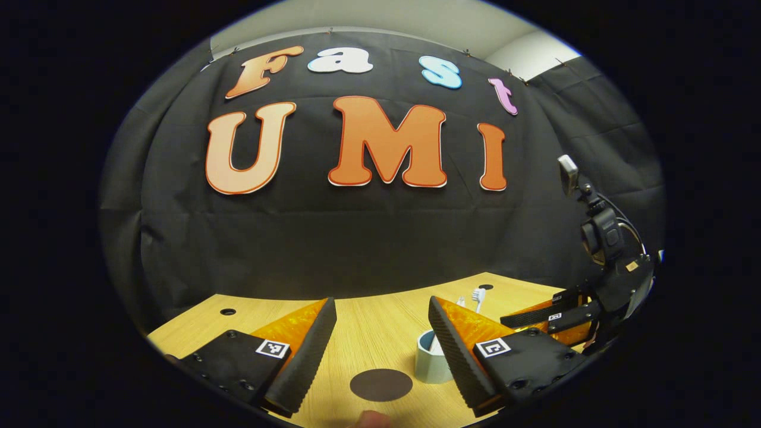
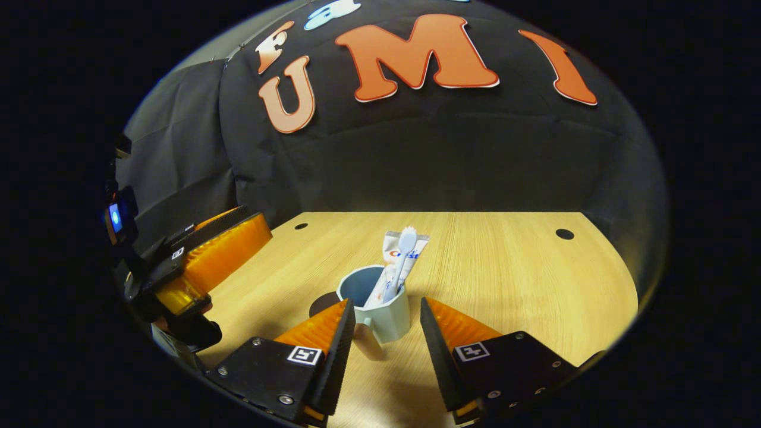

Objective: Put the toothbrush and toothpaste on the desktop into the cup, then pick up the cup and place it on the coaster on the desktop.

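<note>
A light blue cup [image 2: 386, 315] stands upright on the wooden desk [image 2: 511, 267], holding a white toothbrush [image 2: 406, 241] and a toothpaste tube [image 2: 420, 245] that lean against its rim. My right gripper [image 2: 386, 348] is open, its fingertips on either side of the cup's handle, just short of the cup's body. The dark round coaster [image 1: 381, 384] lies flat beside the cup [image 1: 429, 362], below my open left gripper [image 1: 380, 348], which holds nothing. In the right gripper view the coaster [image 2: 320, 304] peeks out behind the left finger. The toothbrush head [image 1: 478, 296] rises above the cup.
The other gripper [image 1: 553, 318] hangs at the right of the left gripper view; in the right gripper view the left gripper [image 2: 208, 261] hovers over the desk's left side. Small dark holes [image 2: 564, 234] mark the desk's far corners. Black cloth closes the back.
</note>
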The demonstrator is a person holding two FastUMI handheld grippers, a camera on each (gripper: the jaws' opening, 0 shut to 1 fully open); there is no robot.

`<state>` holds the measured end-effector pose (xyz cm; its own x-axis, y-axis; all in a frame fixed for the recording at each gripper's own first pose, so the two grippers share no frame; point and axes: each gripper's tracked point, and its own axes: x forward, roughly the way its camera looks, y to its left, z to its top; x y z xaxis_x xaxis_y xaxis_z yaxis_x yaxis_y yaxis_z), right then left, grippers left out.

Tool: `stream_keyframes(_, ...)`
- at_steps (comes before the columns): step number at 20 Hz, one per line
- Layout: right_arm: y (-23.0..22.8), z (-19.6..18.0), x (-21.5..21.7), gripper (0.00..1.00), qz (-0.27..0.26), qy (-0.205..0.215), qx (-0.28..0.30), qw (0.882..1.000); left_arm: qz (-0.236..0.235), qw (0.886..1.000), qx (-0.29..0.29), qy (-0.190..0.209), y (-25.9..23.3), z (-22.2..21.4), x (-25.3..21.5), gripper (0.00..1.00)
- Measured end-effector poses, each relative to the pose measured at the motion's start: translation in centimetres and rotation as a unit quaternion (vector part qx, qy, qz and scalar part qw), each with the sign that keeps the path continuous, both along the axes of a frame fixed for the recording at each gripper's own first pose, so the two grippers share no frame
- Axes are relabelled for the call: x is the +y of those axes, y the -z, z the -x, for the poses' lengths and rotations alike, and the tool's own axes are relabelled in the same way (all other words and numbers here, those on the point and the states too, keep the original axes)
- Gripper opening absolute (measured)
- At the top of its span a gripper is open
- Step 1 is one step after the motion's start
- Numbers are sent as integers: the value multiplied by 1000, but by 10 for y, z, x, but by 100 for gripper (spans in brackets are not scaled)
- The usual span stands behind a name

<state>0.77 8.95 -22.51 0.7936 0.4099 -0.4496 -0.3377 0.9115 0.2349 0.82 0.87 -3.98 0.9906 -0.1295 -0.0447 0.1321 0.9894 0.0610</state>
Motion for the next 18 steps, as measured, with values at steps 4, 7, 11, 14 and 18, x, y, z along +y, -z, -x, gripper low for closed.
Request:
stream_keyframes(4, 8, 1, 11, 67, -6, -9, 50, 999, -5, 1000, -1, -9, 3, 9, 18, 98)
stream_keyframes(7, 20, 5, 14, 67, 7, -11, 100, 995, -6, 1000, -3, -22, 4, 13, 34, 100)
stream_keyframes(11, 28, 5, 16, 67, 41, -16, 135, 990, 4, 999, -4, -35, 8, 19, 54, 98)
stream_keyframes(14, 32, 8, 19, 67, 72, -33, 156, 985, 11, 999, 0, -47, 13, 22, 69, 98)
stream_keyframes(18, 43, 10, 12, 67, 122, -40, 194, 973, 18, 998, 2, -57, 16, 28, 83, 98)
